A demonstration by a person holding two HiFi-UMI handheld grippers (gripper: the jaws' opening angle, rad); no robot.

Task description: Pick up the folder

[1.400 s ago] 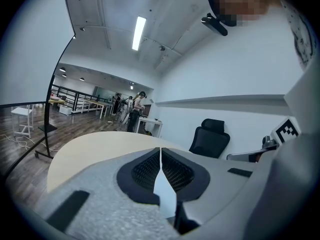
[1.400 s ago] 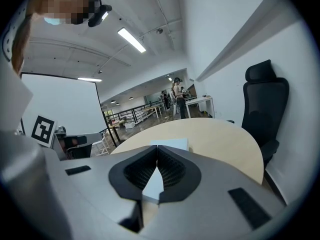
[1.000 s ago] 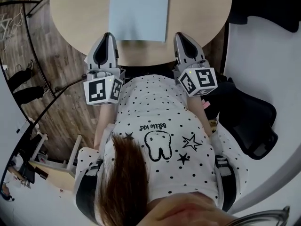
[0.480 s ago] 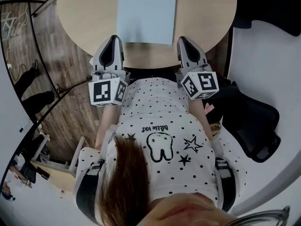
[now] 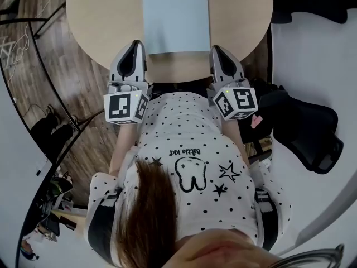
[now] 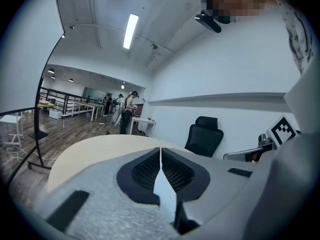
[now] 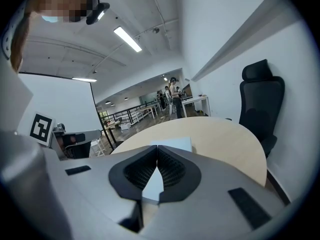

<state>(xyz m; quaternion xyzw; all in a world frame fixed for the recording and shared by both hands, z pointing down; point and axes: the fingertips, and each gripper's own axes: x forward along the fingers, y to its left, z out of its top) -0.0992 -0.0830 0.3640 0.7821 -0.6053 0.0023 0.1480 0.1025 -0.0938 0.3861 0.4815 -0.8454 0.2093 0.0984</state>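
We hold the left gripper (image 5: 134, 43) and right gripper (image 5: 216, 49) pressed together, empty, at the round table's (image 5: 242, 21) six o'clock; folder (image 5: 175, 15) toward twelve, plank floor (image 5: 67, 88) at nine.

Left gripper (image 5: 134, 43) up at eleven o'clock, nose aimed toward twelve, jaws pressed together, empty. Right gripper (image 5: 215, 49) at one o'clock, also nosing toward twelve, jaws closed on nothing. Left forearm (image 5: 119, 149) and right forearm (image 5: 233, 132) tucked against the torso.
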